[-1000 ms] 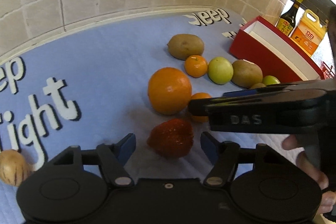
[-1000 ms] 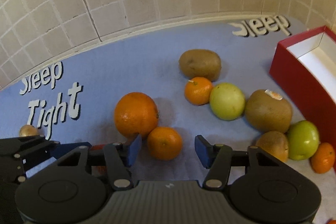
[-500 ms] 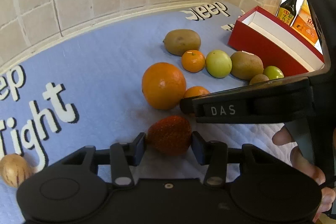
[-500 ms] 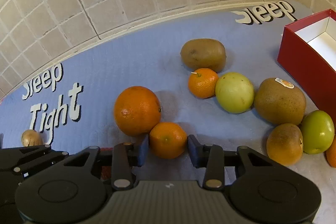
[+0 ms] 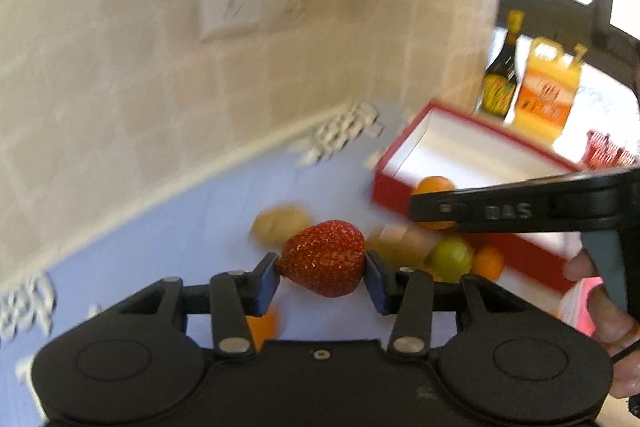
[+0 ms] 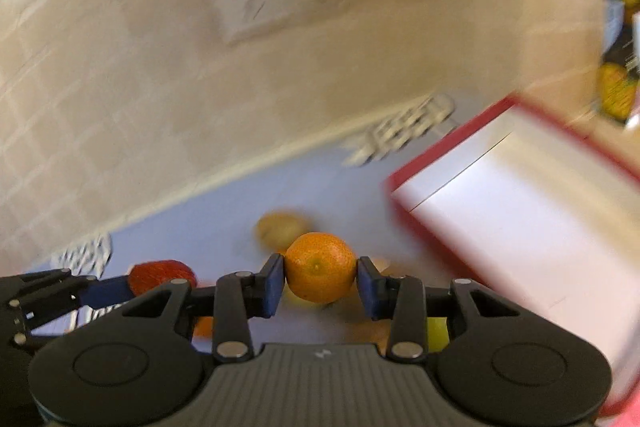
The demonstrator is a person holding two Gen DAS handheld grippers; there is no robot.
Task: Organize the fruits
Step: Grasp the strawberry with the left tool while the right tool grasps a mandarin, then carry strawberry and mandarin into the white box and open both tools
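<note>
Both views are smeared by motion blur, so the wall tiles, the wall socket (image 5: 250,3) and the lettering on the blue mat (image 5: 168,243) are hard to read. Fruit left on the mat is only soft blobs: a brownish kiwi (image 5: 282,223) behind, a green one (image 5: 450,259) near the red box (image 5: 394,189), others partly hidden behind the grippers. Bottles (image 5: 500,75) behind the box are blurry; the box's far end is cut off in the right view.

Left gripper (image 5: 322,277) is clamped on the strawberry (image 5: 324,257), blue pads touching both sides, held up above the mat. Right gripper (image 6: 320,281) is clamped on the small orange (image 6: 320,277), also lifted, with the box's white inside (image 6: 520,219) just to its right.

Half a second ago both fruits still sat on the mat beside the big orange with the fingers just closing; now both are raised and the cameras tilt up toward the wall, box much nearer.
</note>
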